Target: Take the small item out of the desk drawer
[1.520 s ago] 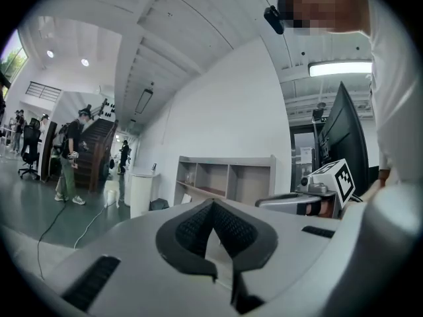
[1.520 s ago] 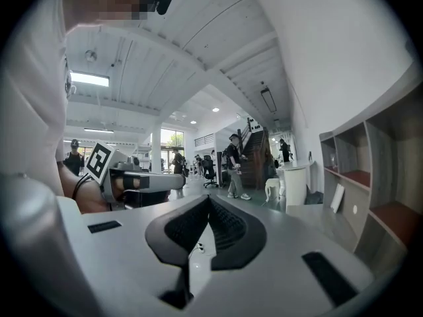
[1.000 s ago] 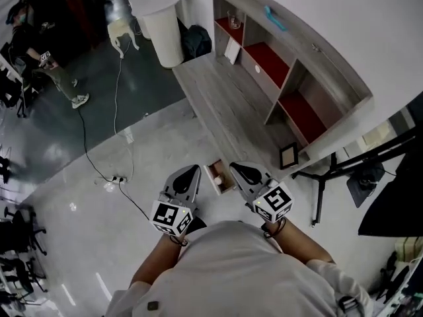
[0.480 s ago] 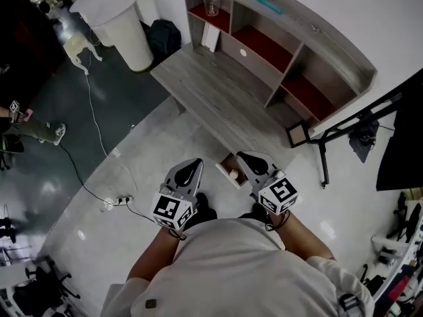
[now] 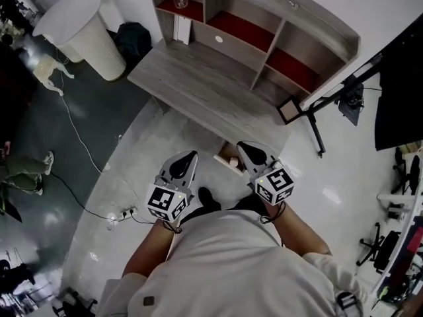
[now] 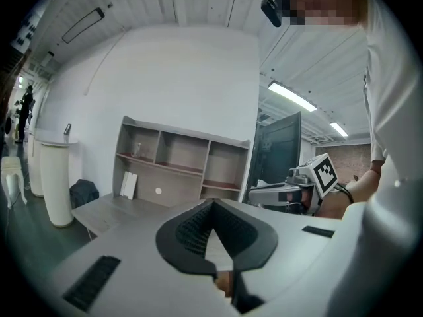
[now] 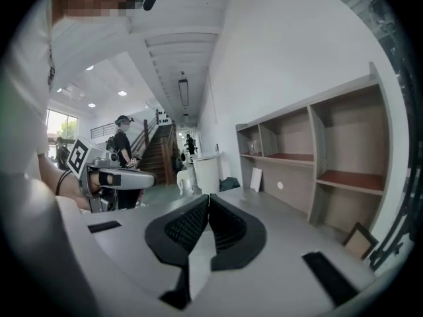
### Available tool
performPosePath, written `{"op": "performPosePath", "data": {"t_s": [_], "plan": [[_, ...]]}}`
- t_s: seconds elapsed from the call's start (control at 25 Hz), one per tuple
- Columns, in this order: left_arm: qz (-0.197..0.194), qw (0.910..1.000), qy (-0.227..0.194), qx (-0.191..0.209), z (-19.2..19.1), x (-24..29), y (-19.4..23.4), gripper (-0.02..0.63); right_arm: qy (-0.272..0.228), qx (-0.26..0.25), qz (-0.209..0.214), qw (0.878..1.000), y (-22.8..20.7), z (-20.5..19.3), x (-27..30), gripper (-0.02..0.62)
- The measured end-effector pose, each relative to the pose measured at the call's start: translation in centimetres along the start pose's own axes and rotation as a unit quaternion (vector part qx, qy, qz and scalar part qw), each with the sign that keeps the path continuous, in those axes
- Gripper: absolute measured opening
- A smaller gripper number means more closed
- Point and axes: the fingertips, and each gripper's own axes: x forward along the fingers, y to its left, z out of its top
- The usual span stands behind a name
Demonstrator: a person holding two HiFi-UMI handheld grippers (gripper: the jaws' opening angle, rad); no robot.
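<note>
In the head view, the grey desk (image 5: 198, 88) with its shelf unit stands ahead of me. Its small wooden drawer (image 5: 225, 156) hangs open below the front edge, between my two grippers. A small pale item (image 5: 234, 162) lies inside it. My left gripper (image 5: 191, 155) is shut and empty, just left of the drawer. My right gripper (image 5: 244, 146) is also shut and empty, just right of it. The left gripper view shows its jaws (image 6: 213, 203) closed on nothing, pointing toward the desk. The right gripper view shows closed jaws (image 7: 207, 197) too.
A white round bin (image 5: 79, 28) and a black bag (image 5: 134, 35) sit left of the desk. A picture frame (image 5: 289, 110) leans at its right end beside a black tripod (image 5: 316, 134). A cable and power strip (image 5: 119, 213) lie on the floor.
The head view has swung, so the desk now sits at the top centre and the bin at far left. Both grippers stay shut beside the open drawer.
</note>
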Motion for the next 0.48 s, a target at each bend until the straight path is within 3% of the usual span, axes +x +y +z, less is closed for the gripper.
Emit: {"op": "performPosePath", "data": {"t_s": [0.28, 0.48], "plan": [[-0.042, 0.9985, 0.036, 0.003, -2.5, 4.1, -1.0, 0.011, 0.029, 0.053, -0.043, 0.997, -2.5, -5.0, -0.8, 0.021], [-0.059, 0.9963, 0.063, 0.001, -4.8, 6.8, -1.6, 0.011, 0.063, 0.076, -0.046, 0.994, -4.6, -9.1, -0.5, 0.021]]}}
